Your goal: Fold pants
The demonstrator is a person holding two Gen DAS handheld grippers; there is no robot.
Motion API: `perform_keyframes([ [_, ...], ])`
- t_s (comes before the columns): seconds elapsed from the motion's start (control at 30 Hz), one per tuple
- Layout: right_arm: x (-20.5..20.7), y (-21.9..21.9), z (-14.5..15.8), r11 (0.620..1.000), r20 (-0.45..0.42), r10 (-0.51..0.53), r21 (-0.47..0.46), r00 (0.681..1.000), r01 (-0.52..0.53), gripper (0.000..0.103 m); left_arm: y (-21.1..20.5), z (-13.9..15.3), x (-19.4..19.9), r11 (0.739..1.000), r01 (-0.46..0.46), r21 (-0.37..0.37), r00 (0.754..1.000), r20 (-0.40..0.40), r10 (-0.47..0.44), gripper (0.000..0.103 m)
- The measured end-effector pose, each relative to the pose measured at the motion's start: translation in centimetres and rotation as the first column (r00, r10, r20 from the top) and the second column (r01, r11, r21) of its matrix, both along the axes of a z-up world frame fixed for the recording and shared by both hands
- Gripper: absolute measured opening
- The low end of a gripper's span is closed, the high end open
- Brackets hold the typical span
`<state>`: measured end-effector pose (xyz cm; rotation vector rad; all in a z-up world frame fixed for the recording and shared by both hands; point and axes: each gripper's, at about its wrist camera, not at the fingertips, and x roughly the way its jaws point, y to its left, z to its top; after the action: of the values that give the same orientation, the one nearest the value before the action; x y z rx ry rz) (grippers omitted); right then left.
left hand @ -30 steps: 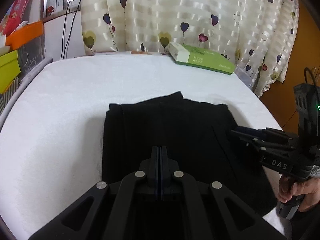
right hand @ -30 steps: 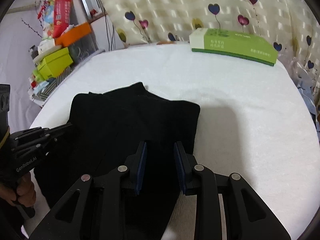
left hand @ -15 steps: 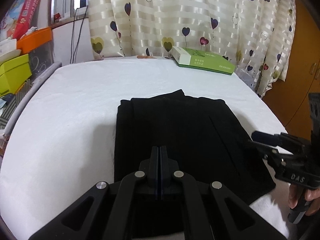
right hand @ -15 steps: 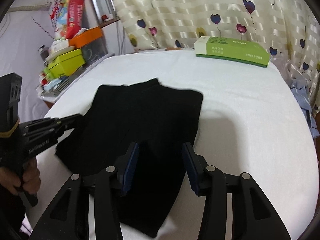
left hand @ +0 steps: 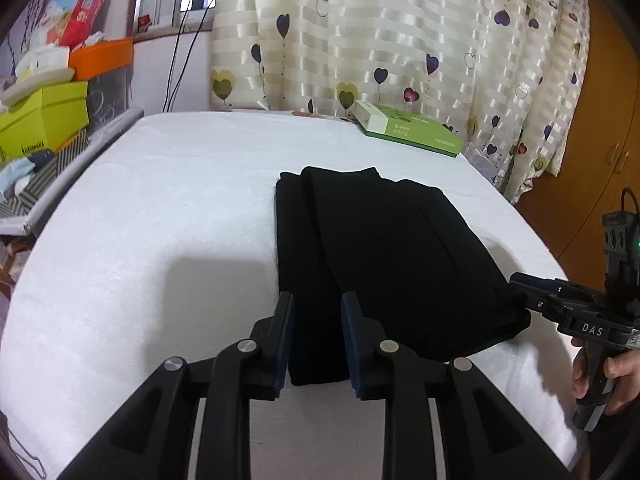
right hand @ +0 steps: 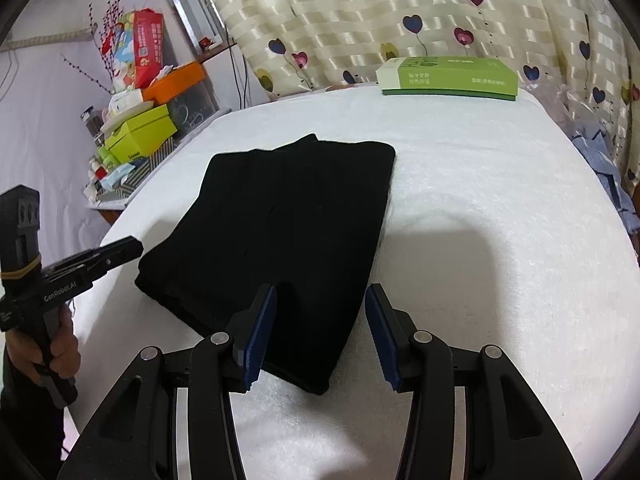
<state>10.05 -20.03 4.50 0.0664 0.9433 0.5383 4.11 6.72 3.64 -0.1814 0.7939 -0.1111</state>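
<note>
Left wrist view, jaws: the left gripper (left hand: pixel 317 320) now stands with its pads spread and nothing between them; a second ago they were pressed flat together. Its tips hover over the near left edge of the pants (left hand: pixel 384 256).
Right wrist view, jaws: the right gripper (right hand: pixel 321 322) is spread wider than it was a second ago, holding nothing, poised above the near right corner of the pants (right hand: pixel 280 220).
What changed: both grippers have let go and drawn back toward the person; the cloth fills less of each view than before.
Pants: a black, compact rectangle lying flat on the white table (left hand: pixel 160 200), layers stacked, one narrower layer showing along the left side.
Meaning for the task: the fold looks finished, or nearly so. Both releases suggest the last fold has been laid down. Any step left would likely be only a tidy of the uneven far edge.
Hands: a hand (left hand: pixel 616 376) grips the right handle, at the table's near edge.
Further out: a green box (right hand: pixel 448 78) sits at the far side of the table, well apart from the pants; a heart-print curtain (left hand: pixel 400 40) hangs behind.
</note>
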Motion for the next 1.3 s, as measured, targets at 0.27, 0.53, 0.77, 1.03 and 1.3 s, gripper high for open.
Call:
perform_keyframes([
  [0.27, 0.9, -0.1, 0.1, 1.0, -0.003, -0.008, 0.01, 1.0, 0.008, 0.049, 0.5, 0.1, 1.8, 0.997, 0.025, -0.072, 1.0, -0.002, -0.025, 0.042],
  [0.53, 2.3, -0.4, -0.2, 0.999, -0.016, -0.012, 0.042, 1.0, 0.012, 0.049, 0.3, -1.3, 4.4, 0.997, 0.028, -0.065, 0.999, -0.04, -0.031, 0.042],
  [0.77, 4.5, -0.3, -1.3, 0.997, -0.072, -0.003, 0.082, 0.997, 0.009, 0.049, 1.7, -2.7, 5.9, 0.994, 0.016, -0.109, 0.996, -0.08, -0.025, 0.047],
  [1.03, 6.7, 0.3, -2.3, 0.995, -0.109, 0.009, 0.098, 0.994, 0.001, 0.052, 2.1, -2.9, 7.5, 0.989, 0.029, -0.145, 0.995, -0.087, -0.042, 0.047],
  [1.3, 6.6, 0.3, -2.3, 0.995, -0.104, 0.009, 0.097, 0.995, 0.001, 0.052, 2.8, -3.1, 7.5, 0.968, 0.021, -0.251, 0.994, -0.101, -0.048, 0.048],
])
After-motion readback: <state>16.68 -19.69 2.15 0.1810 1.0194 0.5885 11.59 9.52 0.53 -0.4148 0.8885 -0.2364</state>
